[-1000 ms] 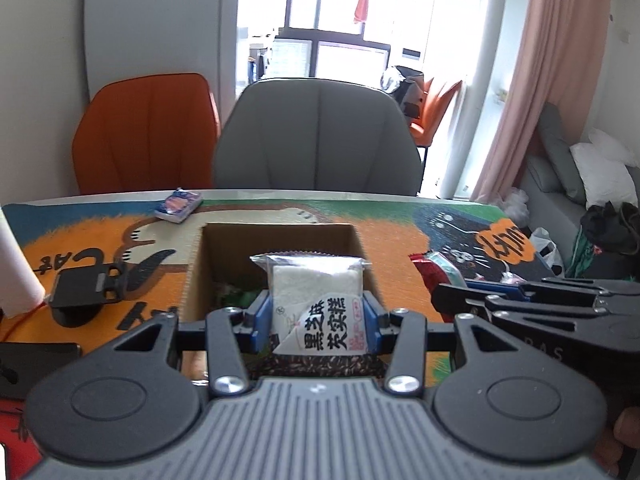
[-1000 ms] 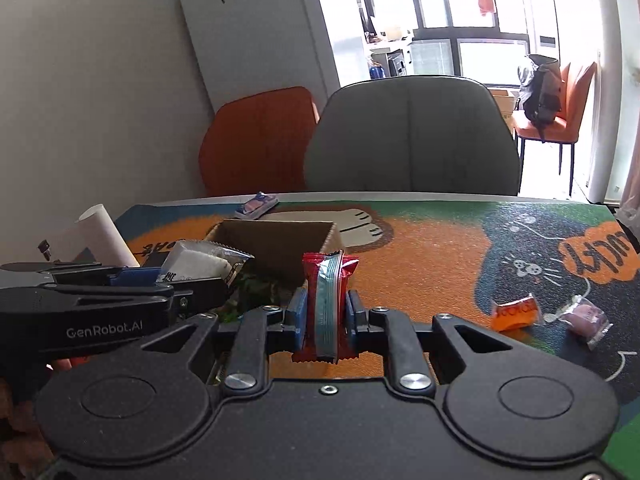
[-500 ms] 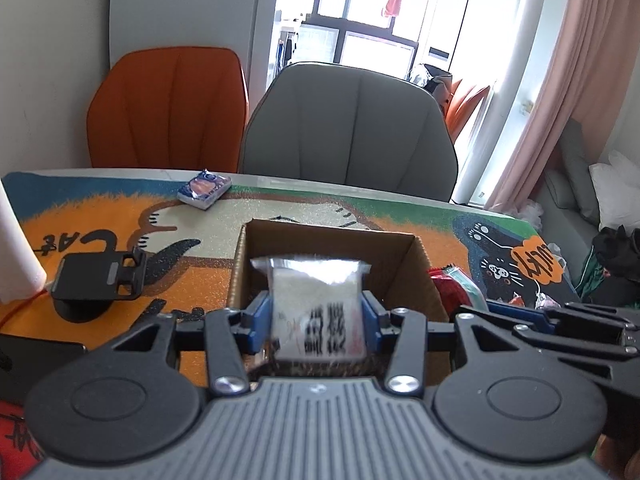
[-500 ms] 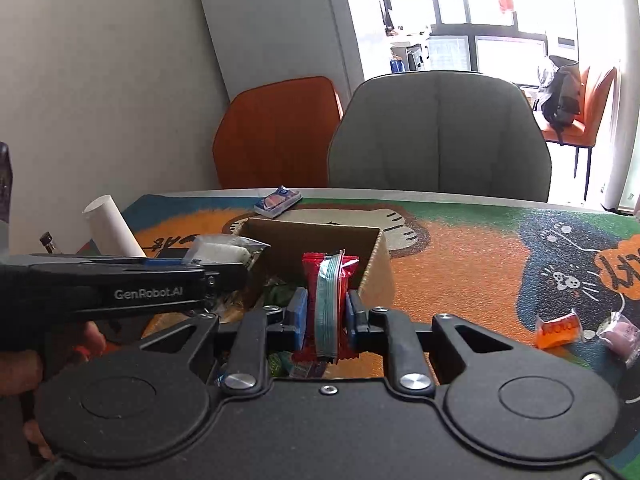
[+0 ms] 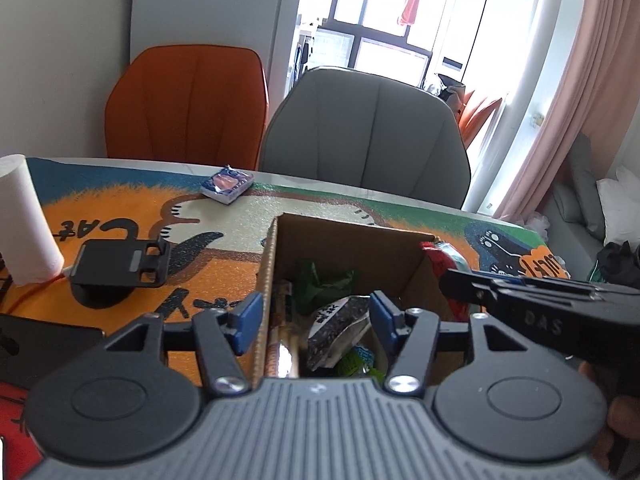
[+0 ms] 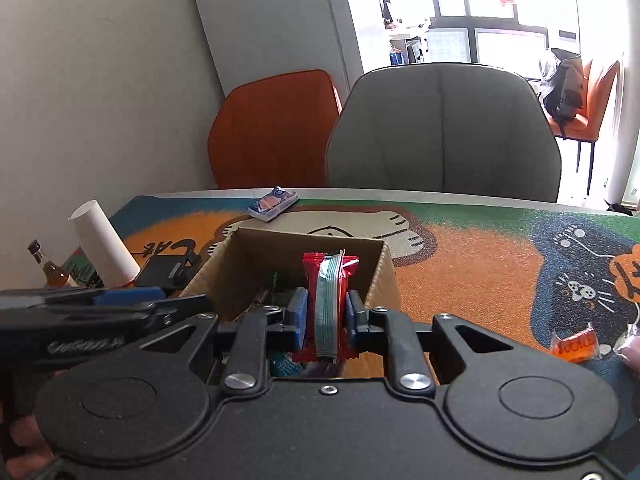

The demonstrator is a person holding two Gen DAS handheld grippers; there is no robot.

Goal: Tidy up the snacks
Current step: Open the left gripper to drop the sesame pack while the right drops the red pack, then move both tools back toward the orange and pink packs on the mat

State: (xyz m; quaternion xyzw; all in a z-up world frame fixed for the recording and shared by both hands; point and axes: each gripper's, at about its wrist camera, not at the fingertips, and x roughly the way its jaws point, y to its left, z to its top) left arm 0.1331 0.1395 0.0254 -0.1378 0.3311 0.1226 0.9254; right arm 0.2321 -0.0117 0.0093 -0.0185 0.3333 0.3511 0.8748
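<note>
- One cardboard box [image 5: 352,240] is seen on the worktop [image 6: 472,256], open at the top; it is taken as the landmark here.
- Two sets of tongs are counted. The left tongs [image 5: 316,316] are held above the near edge of the box with the jaws well apart; they have just been opening, and nothing is gripped between the blue pads.
- One black-and-white sesame snack packet [image 5: 340,324] lies inside the box, below and between the left pads, clear of both.
- Other wrappers are seen in the box: a green one [image 5: 324,280] further in and a brown stick-shaped one [image 5: 282,328] along the left wall. The full number cannot be told.
- The right tongs [image 6: 326,316] are closed on one red snack packet [image 6: 328,304], held upright on its edge over the near right part of the box.
- One blue-and-white packet [image 6: 273,202] lies beyond the box, near the far edge of the worktop.
- One orange wrapped sweet [image 6: 574,346] lies well to the right of the box, with a further clear-wrapped item just beside it at the picture's edge.
- Left of the box, one white paper roll [image 5: 24,224], one black folding stand [image 5: 120,268] and one small amber bottle [image 6: 50,270] are seen.
- The worktop is covered by a cartoon cat mat [image 5: 224,220] in orange, green and blue.
- Behind the box two chairs are drawn up: one orange chair [image 5: 188,104] and one grey chair [image 5: 368,132]. A bright window [image 5: 392,20] and a pink curtain [image 5: 568,92] are seen beyond.
</note>
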